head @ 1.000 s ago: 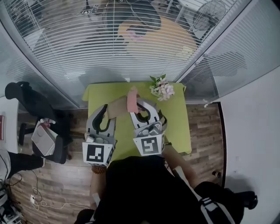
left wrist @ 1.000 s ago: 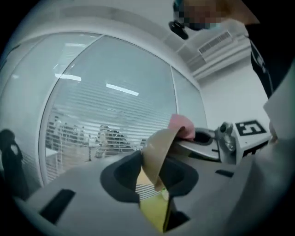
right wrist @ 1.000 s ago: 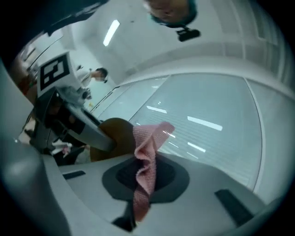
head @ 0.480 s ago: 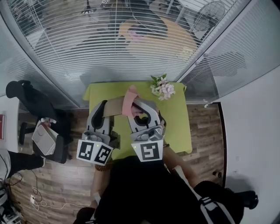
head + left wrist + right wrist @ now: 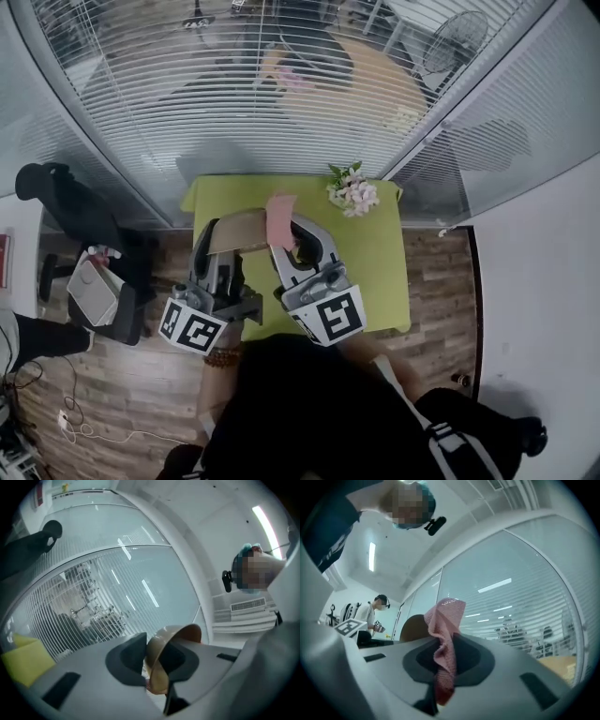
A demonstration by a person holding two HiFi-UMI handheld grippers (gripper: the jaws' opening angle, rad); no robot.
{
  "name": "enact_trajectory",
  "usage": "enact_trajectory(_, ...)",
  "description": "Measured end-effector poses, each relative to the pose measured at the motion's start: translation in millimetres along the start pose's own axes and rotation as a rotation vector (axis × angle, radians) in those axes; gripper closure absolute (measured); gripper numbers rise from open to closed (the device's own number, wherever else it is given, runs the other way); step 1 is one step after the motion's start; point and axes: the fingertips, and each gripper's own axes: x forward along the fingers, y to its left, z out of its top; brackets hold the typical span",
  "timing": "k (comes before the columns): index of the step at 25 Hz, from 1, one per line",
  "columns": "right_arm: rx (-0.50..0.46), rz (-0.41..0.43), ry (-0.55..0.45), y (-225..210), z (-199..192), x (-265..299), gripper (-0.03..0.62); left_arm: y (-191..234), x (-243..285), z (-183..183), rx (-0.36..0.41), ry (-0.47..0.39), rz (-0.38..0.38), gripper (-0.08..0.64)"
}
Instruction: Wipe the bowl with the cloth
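A brown bowl (image 5: 236, 231) is held up on edge over the green table (image 5: 375, 272), its rim pinched in my left gripper (image 5: 219, 236). In the left gripper view the bowl (image 5: 176, 637) stands between the two dark pads with the left gripper (image 5: 152, 667) shut on its wall; the jaws have just eased open slightly with the bowl still between them. A pink cloth (image 5: 279, 217) sits just right of the bowl, gripped by my right gripper (image 5: 287, 236). In the right gripper view the cloth (image 5: 445, 639) hangs through the right gripper (image 5: 444, 665), whose jaws have likewise eased open slightly around it.
A small bunch of flowers (image 5: 352, 192) lies at the table's far right corner. A glass wall with blinds (image 5: 281, 94) runs behind the table. A black office chair (image 5: 56, 202) and a white box (image 5: 94, 291) stand on the wooden floor to the left.
Both grippers have rolled, their marker cubes now tilted. Bowl and cloth have risen a little, and the cloth has spread flatter beside the bowl's rim.
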Motion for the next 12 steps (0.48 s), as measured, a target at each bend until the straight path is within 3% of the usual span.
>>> enact_trajectory(5, 0.215, 0.007, 0.047, -5, -17, -3, 0.561, 5, -3, -1, -0.089, -0.027, -0.013, 0.499)
enact_trajectory(12, 0.54, 0.059, 0.108, -12, -27, 1, 0.56, 3, 1, 0, -0.152, -0.05, -0.083, 0.499)
